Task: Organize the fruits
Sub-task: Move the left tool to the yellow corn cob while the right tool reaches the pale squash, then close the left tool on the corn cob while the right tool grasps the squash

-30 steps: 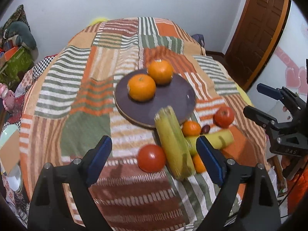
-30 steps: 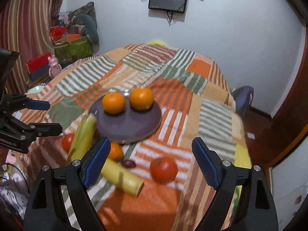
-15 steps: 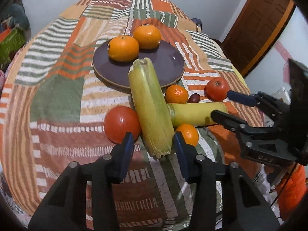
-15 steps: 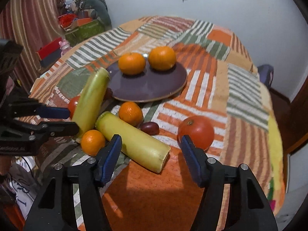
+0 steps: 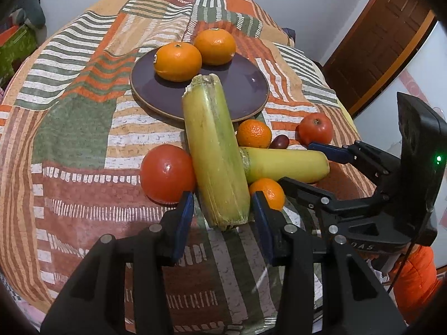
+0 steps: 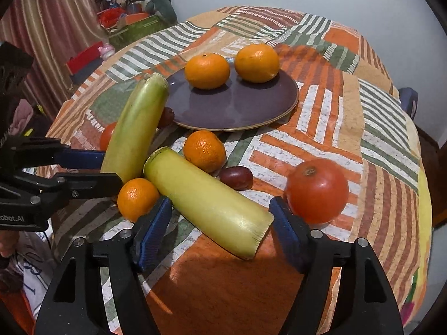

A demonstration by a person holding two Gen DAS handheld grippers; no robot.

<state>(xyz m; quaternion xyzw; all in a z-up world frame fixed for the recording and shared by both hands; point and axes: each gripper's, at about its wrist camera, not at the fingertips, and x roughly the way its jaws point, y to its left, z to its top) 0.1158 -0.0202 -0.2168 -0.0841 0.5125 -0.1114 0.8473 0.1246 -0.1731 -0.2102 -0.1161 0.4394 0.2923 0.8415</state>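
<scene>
A purple plate [image 5: 245, 95] holds two oranges [image 5: 178, 60]. One corn cob [image 5: 215, 156] leans with its tip on the plate rim; my left gripper [image 5: 222, 217] straddles its near end, jaws open with small gaps on each side. A second corn cob [image 6: 206, 198] lies flat; my right gripper [image 6: 220, 229] straddles its near end, jaws open wider. Two small mandarins [image 6: 204, 150] [image 6: 137, 198], a dark grape [image 6: 236, 177] and two tomatoes [image 5: 167, 174] [image 6: 317, 189] lie beside the cobs. The plate also shows in the right wrist view [image 6: 251, 106].
A striped patchwork cloth [image 5: 72, 139] covers the round table. Another grape [image 6: 166, 117] sits by the plate rim. Boxes and clutter [image 6: 131, 22] stand beyond the far left edge. A brown door [image 5: 377, 44] is at right.
Both grippers moved forward and down to the cobs. The left jaws narrowed a lot around the leaning cob; the right jaws came around the lying cob's end.
</scene>
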